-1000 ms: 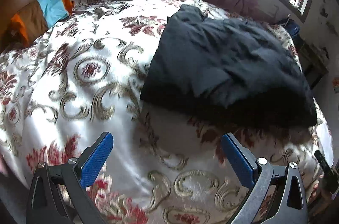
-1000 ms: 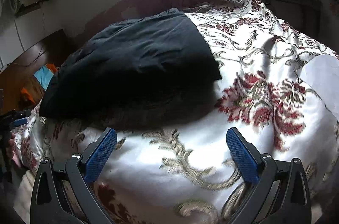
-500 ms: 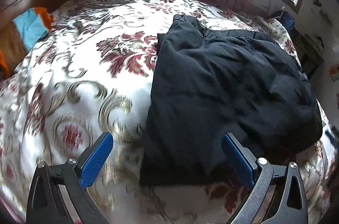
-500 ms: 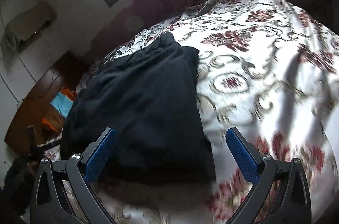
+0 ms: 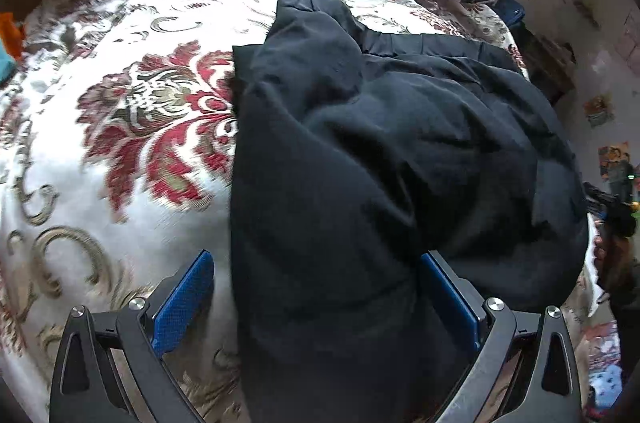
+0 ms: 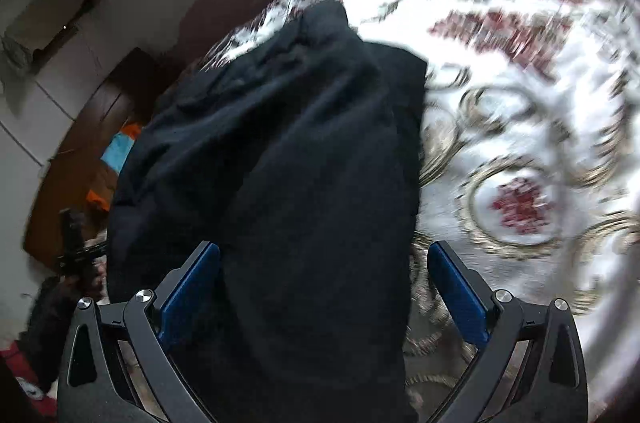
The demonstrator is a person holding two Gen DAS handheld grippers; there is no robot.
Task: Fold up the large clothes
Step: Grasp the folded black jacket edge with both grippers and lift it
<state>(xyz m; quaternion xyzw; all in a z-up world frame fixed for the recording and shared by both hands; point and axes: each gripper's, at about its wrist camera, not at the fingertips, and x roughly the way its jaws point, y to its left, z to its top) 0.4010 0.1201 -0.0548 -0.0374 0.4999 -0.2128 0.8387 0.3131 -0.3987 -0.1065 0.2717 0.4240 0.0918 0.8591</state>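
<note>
Left gripper (image 5: 316, 297) jaws spread wide, straddling the near left edge of the black garment (image 5: 380, 163), which fills centre and right of its frame. Right gripper (image 6: 324, 287) likewise wide apart, over the garment's near right edge, lower centre. Garment lies rumpled, partly folded, on the floral bedspread (image 5: 120, 127). Both seem placed at the near corners to pinch them for another fold.
</note>
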